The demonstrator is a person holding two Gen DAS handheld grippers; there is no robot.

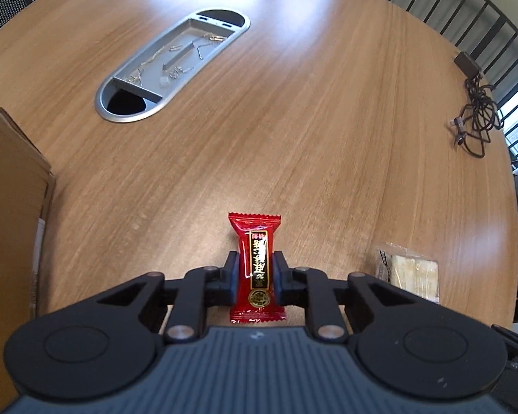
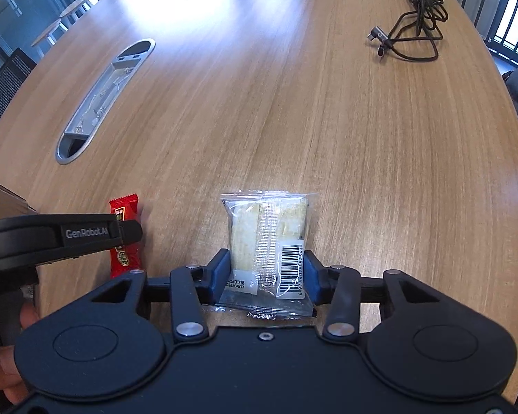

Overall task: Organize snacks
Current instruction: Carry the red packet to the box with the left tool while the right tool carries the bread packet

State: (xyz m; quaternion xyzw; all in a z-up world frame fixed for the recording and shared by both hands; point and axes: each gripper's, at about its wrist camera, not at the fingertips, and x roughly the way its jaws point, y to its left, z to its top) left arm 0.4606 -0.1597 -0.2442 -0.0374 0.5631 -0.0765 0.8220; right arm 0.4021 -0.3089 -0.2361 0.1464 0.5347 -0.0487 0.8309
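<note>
We have a snack in each hand. Our left gripper [image 1: 255, 272] pinches the red foil-wrapped candy bar with gold lettering [image 1: 256, 265] across its narrow middle, blue pads pressed to both sides, and the bar points forward over the round wooden desk [image 1: 293, 120]. Our right gripper [image 2: 267, 270] is closed on the clear plastic packet of pale crackers with a barcode label [image 2: 267, 238], gripping its lower half.

The brown cardboard box [image 1: 10, 207] at the left edge looks like the likely place for them, so we judge carrying to be the step in hand. To do it well we keep both pinches firm but light, since the crackers could crush. We move the left one first, as it is nearer the box, and keep the grippers from crossing.
</note>
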